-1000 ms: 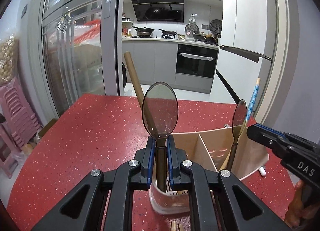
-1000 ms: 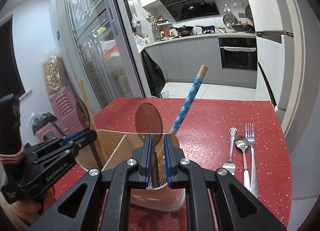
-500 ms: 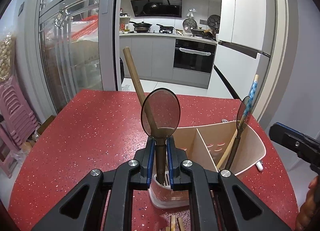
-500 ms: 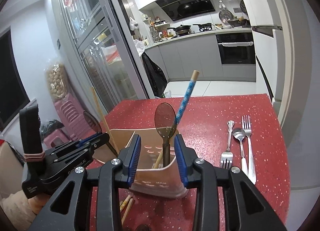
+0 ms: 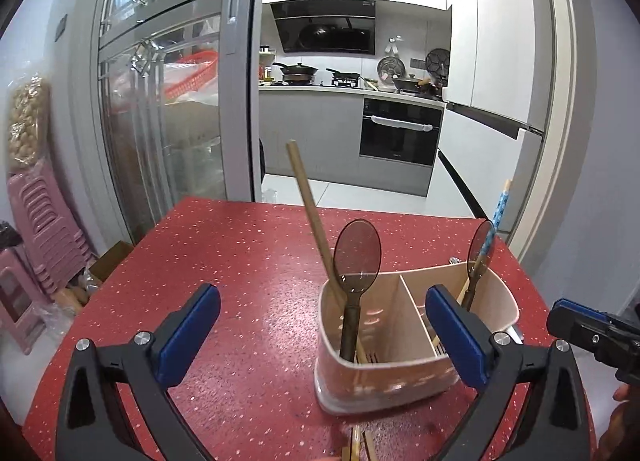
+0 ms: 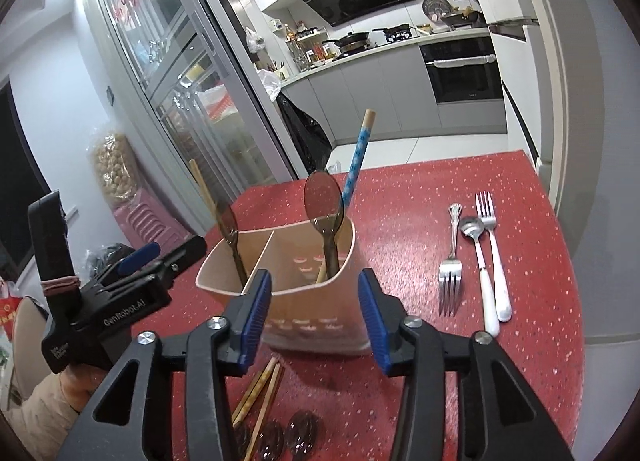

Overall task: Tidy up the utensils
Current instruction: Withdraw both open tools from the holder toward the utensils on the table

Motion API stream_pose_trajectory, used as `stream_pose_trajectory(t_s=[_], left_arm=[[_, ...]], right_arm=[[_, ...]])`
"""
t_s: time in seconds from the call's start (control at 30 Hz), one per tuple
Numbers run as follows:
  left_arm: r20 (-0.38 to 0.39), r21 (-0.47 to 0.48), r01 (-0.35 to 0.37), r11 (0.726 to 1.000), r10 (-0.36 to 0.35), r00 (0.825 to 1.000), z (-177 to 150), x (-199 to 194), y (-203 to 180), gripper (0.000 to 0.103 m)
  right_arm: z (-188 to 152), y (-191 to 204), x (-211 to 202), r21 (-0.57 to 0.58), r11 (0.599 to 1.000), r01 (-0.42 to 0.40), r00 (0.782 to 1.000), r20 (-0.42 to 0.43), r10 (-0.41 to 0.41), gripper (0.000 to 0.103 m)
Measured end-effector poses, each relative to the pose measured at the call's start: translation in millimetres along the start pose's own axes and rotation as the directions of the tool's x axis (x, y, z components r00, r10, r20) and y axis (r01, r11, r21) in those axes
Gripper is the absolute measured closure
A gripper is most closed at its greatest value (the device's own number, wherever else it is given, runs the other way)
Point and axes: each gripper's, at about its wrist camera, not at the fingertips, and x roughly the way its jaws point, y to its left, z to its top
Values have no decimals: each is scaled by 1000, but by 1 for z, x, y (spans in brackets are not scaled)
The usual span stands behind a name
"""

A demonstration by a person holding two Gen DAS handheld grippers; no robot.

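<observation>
Much bare red desk (image 5: 240,281) stretches left of the beige utensil holder (image 5: 400,377), which stands between both grippers. Left gripper (image 5: 320,325) opening wide, empty; right gripper (image 6: 314,319) opening, empty; two brown spoons (image 5: 357,257) stand inside.

Red speckled table (image 5: 248,261), seemingly beige holder (image 5: 400,377)

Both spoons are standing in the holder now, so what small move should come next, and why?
Probably swing the right gripper, its jaws opening and empty, toward the forks on the red table: both brown spoons already stand in the holder, while that cutlery lies unsorted.
</observation>
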Motion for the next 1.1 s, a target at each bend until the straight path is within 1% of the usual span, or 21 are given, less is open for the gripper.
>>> stream_pose_trajectory(t_s=[0.03,0.07,0.1,0.17,0.23,0.27,0.3,0.4,0.5,0.63,0.73,0.93,1.1], left_arm=[[1,6,-2,1000,2,1000,-1,-4,1,0],[-1,17,-10,1000,10,1000,-4,-8,3,0],[-11,27,-22,999,22,1000,-7,-10,4,0],[-61,40,-40,998,43,997,-17,-12,9,0],[-123,38,-29,999,34,992,-32,-11,15,0],[-168,33,-20,999,25,986,-43,-11,19,0],[-193,25,-14,1000,19,981,-51,-12,22,0],[-266,12,0,1000,3,964,-81,-15,27,0],[-322,36,-1,999,13,947,-107,-16,26,0],[-376,64,10,998,15,927,-132,-19,18,0],[-392,79,10,997,21,920,-146,-24,16,0],[-422,76,2,997,30,906,-160,-29,23,0],[-449,73,25,997,11,894,-166,-21,30,0]], right_arm=[[-1,0,-1,2,1000,-3,1000,-7,3,37],[-2,0,-3,4,1000,-7,1000,-12,7,28],[-4,1,-5,9,1000,-14,1000,-19,14,23],[-8,2,-8,16,1000,-13,999,-38,14,23],[-13,3,-9,20,1000,13,997,-71,-12,23],[-17,3,-9,28,999,15,996,-87,-12,23],[-21,4,-9,36,999,14,995,-101,-10,23],[-41,3,-3,55,997,50,982,-187,-39,23],[-62,5,3,42,997,71,965,-257,-57,23],[-95,10,16,4,995,102,928,-361,-94,23],[-112,11,22,-6,993,117,901,-420,-109,23],[-129,17,27,-41,990,136,873,-468,-139,25],[-135,26,34,-81,985,153,853,-493,-172,32]])
